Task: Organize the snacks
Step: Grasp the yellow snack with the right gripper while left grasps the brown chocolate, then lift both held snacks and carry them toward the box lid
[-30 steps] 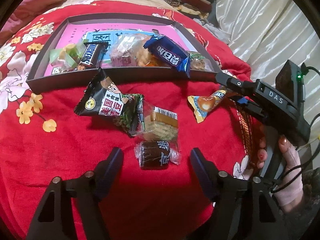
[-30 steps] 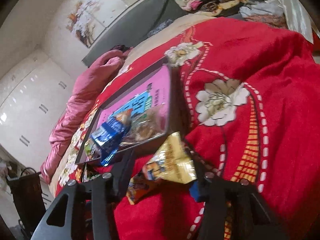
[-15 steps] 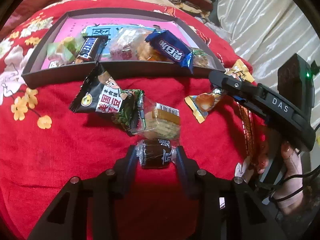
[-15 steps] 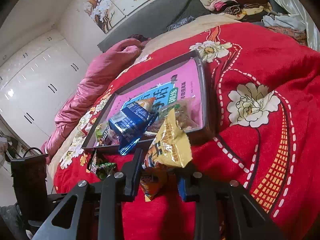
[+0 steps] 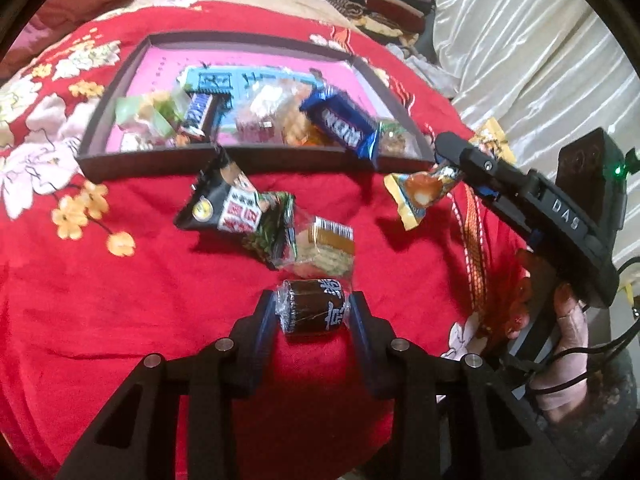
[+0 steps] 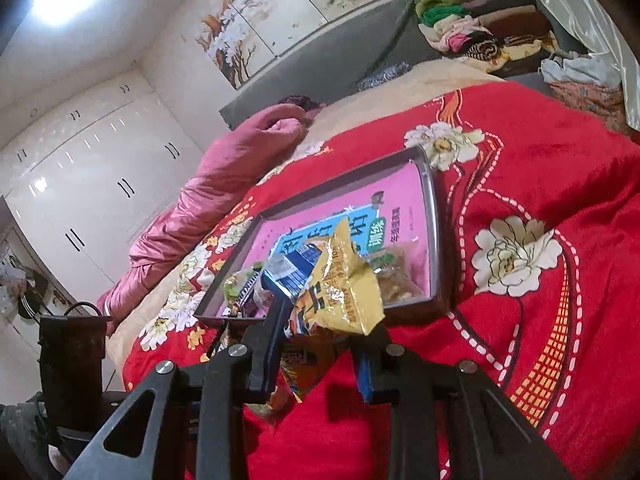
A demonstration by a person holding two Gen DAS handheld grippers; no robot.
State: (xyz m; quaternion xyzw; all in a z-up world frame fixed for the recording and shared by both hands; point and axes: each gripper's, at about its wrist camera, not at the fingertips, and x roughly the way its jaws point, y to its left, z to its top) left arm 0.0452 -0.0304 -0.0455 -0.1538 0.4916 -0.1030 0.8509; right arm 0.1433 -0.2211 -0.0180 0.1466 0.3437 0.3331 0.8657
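- left gripper [image 5: 312, 312]: jaws clamped on the dark wrapped cake [image 5: 314, 307]; its long axis runs straight across the pads, so the grip is square.
- right gripper [image 6: 320, 344]: pinched shut on the yellow snack packet [image 6: 340, 284]; packet sticks up past the fingertips, tail hanging below.
- tray [image 5: 256, 158] lies straight ahead of both, already holding several snacks.
- Key relation: the right's packet sits at the tray's near right corner, closer than the left's cake, so I'd drop right first.
- Black peanut bag [image 5: 236, 210] and clear cracker pack [image 5: 324, 250] lie between cake and tray; possibly overlapping, view is blurred.
- All on the red blanket [image 5: 120, 320].
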